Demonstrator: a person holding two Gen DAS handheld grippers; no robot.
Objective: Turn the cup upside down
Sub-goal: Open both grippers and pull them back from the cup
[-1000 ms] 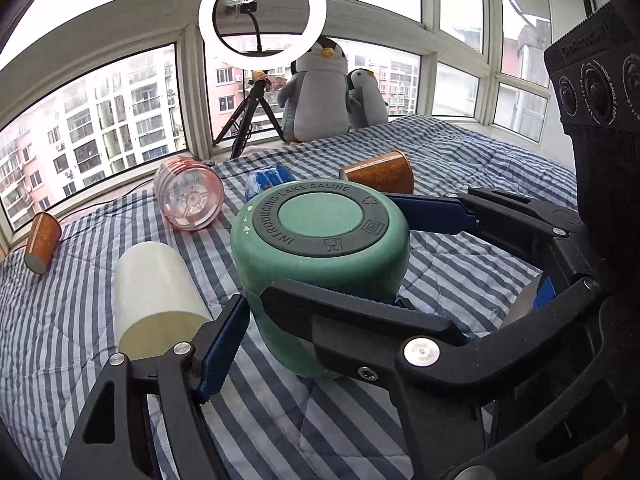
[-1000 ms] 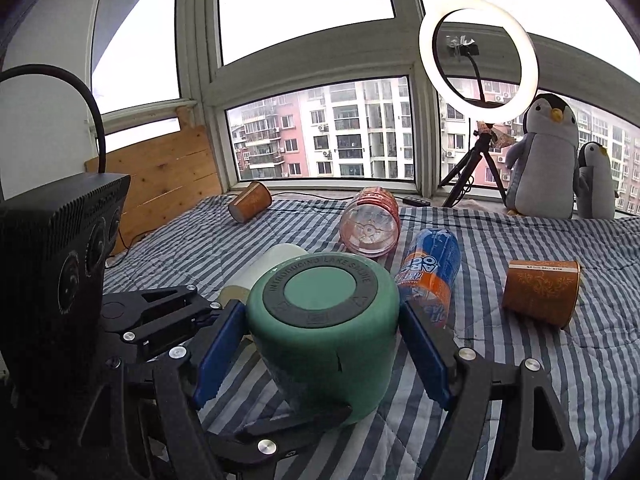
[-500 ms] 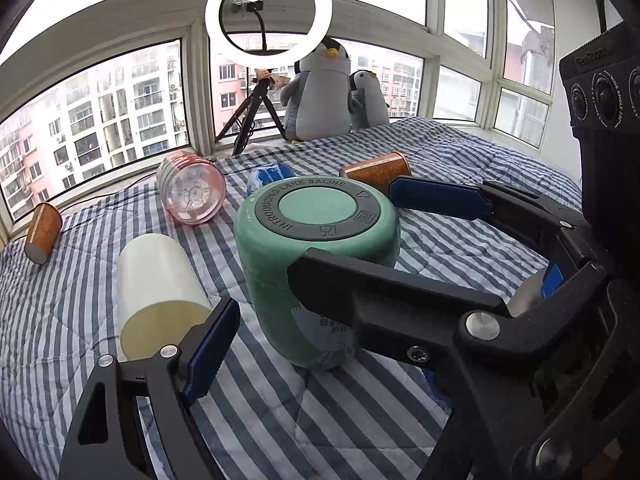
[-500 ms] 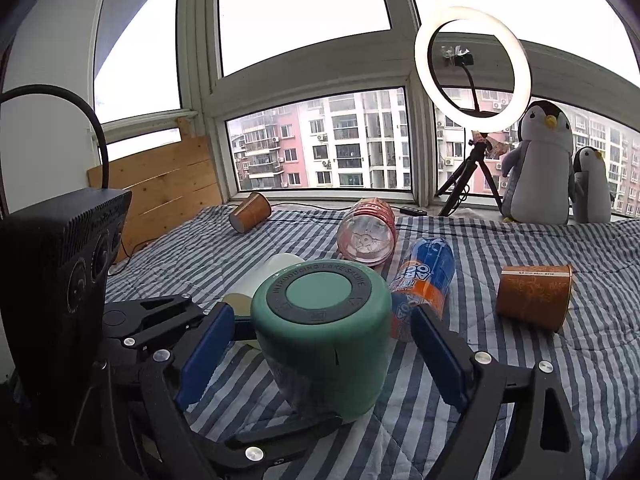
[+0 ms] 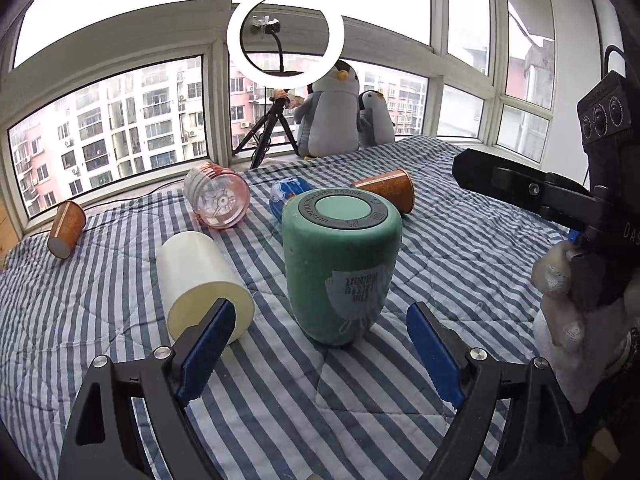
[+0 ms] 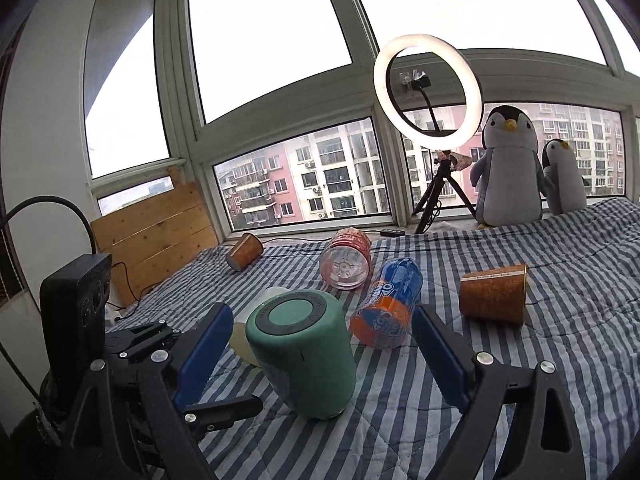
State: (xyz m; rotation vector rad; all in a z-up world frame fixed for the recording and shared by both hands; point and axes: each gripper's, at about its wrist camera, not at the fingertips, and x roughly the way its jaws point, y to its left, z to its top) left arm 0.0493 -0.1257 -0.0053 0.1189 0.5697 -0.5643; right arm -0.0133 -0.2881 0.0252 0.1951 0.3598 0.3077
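A: Cup position?

B: Green cup [image 5: 340, 268] stands base-up on the striped bed [image 5: 460, 236], label upside down. I judge the flip complete.

A: Grippers?

B: Left gripper [image 5: 320, 350] and right gripper [image 6: 324, 354] both spread wide, clear of the cup, touching nothing. Probably so it stands unaided.

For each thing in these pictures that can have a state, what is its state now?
Green cylindrical cup: stands base up on the striped bedding, free.
Cream plastic cup: on its side.
Pink clear jar: on its side.
Blue and orange bottle: lying down.
Left gripper: open.
Right gripper: open.
Ring light: lit.
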